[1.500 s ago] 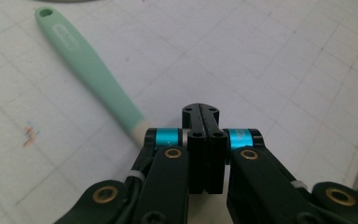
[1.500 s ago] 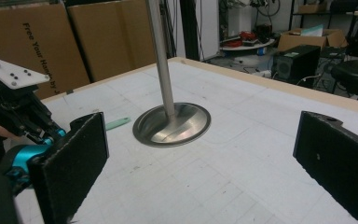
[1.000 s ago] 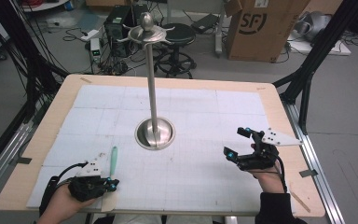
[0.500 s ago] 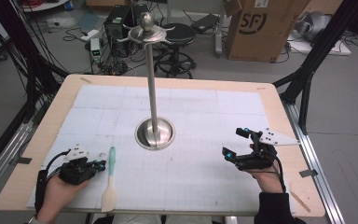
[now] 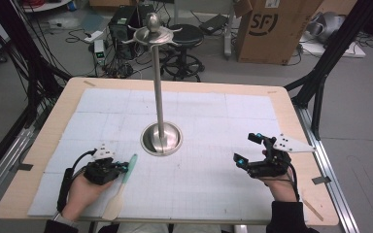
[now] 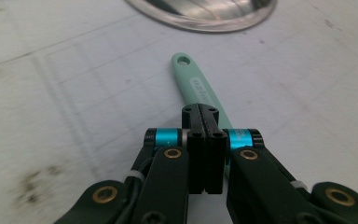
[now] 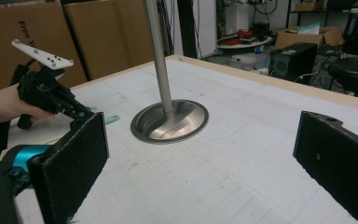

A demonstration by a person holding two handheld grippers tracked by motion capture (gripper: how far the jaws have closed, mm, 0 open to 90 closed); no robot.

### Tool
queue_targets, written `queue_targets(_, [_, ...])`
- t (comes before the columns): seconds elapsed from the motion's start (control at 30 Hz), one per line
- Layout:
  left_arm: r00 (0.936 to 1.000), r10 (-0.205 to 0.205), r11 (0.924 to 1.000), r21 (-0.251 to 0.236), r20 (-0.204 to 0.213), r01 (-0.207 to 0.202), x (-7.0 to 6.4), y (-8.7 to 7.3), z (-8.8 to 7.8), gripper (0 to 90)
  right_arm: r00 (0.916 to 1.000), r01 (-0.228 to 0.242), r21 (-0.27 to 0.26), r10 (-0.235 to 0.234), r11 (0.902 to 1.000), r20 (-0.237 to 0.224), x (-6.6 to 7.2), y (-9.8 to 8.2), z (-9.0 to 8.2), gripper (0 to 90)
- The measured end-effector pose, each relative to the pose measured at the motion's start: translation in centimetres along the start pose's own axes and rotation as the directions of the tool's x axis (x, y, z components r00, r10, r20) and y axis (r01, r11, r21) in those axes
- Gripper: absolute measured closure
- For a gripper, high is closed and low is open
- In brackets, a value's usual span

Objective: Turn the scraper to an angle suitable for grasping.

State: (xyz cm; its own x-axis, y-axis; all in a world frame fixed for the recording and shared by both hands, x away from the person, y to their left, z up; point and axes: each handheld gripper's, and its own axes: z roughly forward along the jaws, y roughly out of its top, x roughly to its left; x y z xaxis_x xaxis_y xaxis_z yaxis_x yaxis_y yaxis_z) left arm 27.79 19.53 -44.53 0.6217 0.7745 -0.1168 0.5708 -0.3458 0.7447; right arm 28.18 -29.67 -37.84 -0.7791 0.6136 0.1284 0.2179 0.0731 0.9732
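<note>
**Ana:** Cluttered workshop floor beyond the table (image 5: 39, 145), with a cardboard box (image 5: 272, 29), a stool (image 5: 187, 36) and cables. From the high view, a white gridded mat covers the wooden top, and a steel stand (image 5: 161, 138) with a round dished base rises mid-table. What is the left gripper (image 5: 121, 167) doing?

**Ben:** It sits at the near left, right against the spatula (image 5: 122, 187), which lies flat on the mat. The spatula's long axis runs near to far, leaning slightly right: pale wooden blade towards the person, mint handle towards the stand's base. My guess is the hook arms at the stand's top are where it should hang, hence the approach to the handle.

**Ana:** And the left gripper view?

**Ben:** Its black jaws are pressed together, nothing between them. They sit over the mint handle (image 6: 193, 84), whose holed end points away towards the stand's base rim (image 6: 205, 18). Whether the tips touch the handle I cannot tell; they are not clamped on it.

**Ana:** So it would have to spread before any pick-up.

**Ben:** I'd judge so.

**Ana:** The right gripper view?

**Ben:** The right gripper (image 7: 200, 158) has its jaws wide apart and empty, aimed at the stand's pole (image 7: 161, 60). In the high view it rests at the near right (image 5: 246, 148), well apart from the spatula, probably waiting. Farther off, the left hand (image 7: 2, 105) holds its gripper low by the mint tip (image 7: 112, 119).
</note>
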Motion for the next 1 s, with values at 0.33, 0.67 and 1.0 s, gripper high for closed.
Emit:
queue_targets(0.33, [0.9829, 0.121, 0.984, 0.114, 0.139, -0.137, -4.1, 1.3, 0.9, 89.7, 1.0, -0.006, 0.0, 0.006, 1.0, 0.003, -0.1, -0.1, -0.2, 2.1])
queue_targets(0.67, [0.9596, 0.176, 0.9697, 0.129, 0.22, -0.207, -5.9, 1.7, 1.4, 89.7, 1.0, -0.007, -0.005, 0.007, 1.0, 0.006, -0.2, 0.0, -0.4, 2.1])
queue_targets(1.0, [0.8921, 0.295, 0.9261, 0.128, 0.342, -0.355, -8.5, 1.5, 1.4, 89.7, 0.9999, -0.01, -0.002, 0.01, 0.9999, 0.006, -0.2, -0.1, -0.5, 2.1])
